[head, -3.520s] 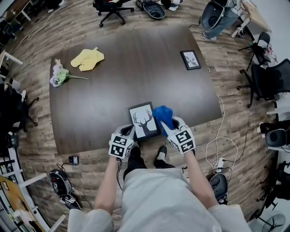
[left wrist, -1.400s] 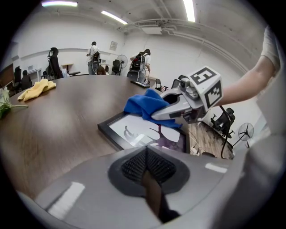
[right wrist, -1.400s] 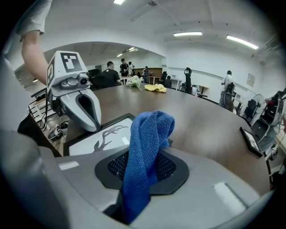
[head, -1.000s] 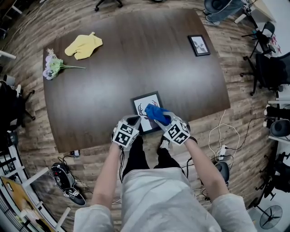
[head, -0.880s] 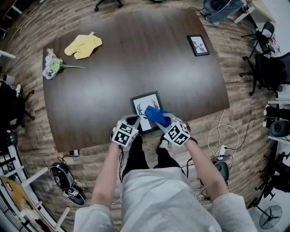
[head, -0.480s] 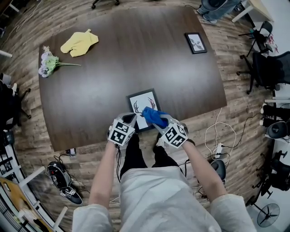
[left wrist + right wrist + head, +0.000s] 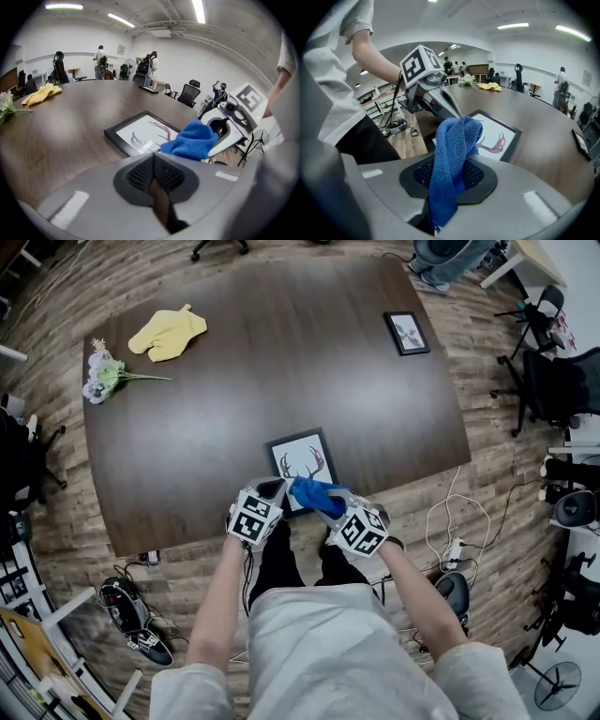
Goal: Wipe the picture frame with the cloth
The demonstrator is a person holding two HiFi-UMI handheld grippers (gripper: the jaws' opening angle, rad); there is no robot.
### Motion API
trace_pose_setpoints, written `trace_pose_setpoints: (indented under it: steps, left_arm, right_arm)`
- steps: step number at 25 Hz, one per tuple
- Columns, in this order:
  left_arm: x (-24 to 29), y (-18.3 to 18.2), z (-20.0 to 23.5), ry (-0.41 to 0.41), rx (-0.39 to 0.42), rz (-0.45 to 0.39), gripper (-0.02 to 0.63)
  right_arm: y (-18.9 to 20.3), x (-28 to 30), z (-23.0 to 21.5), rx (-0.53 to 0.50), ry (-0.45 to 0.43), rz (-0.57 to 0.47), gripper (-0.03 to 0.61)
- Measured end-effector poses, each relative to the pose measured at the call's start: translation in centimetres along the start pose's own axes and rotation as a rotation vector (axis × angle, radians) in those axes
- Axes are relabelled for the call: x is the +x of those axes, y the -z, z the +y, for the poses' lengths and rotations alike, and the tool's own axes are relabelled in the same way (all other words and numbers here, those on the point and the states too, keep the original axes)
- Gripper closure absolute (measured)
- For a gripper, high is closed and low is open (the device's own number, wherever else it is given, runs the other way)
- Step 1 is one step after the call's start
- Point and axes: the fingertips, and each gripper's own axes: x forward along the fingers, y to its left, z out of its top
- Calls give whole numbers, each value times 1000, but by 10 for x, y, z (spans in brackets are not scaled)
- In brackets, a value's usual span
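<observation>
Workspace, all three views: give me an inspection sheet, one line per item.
Surface: dark wooden table.
Job's things: picture frame with an antler print lies flat by the table's near edge; blue cloth is over its near side.
Clutter: small frame, yellow cloth, flowers, all far from the work.
Grippers: left gripper shut and empty, by the picture frame's near left corner; right gripper shut on the blue cloth.
Cables: white cable on the floor at right; dark cables at left.
Surroundings: wood floor, office chairs, people in the background.
</observation>
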Motion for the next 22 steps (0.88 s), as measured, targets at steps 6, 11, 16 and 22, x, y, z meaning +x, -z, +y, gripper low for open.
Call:
trace_pose_setpoints:
  steps: [6, 11, 16, 22]
  left_arm:
    - [0, 0, 0, 15, -5, 8, 561]
    - [-1, 1, 0, 23, -11, 15, 561]
    - [-1, -1, -2, 37, 1, 20, 561]
    - [-1, 1, -3, 51, 6, 26, 561]
  right_arm:
    - [-9, 12, 10, 45, -77, -27, 497]
    - [-20, 24, -20, 56, -37, 12, 497]
    - [-31, 33, -41, 22, -20, 23, 495]
    - [-44, 38, -66, 43, 22, 13, 494]
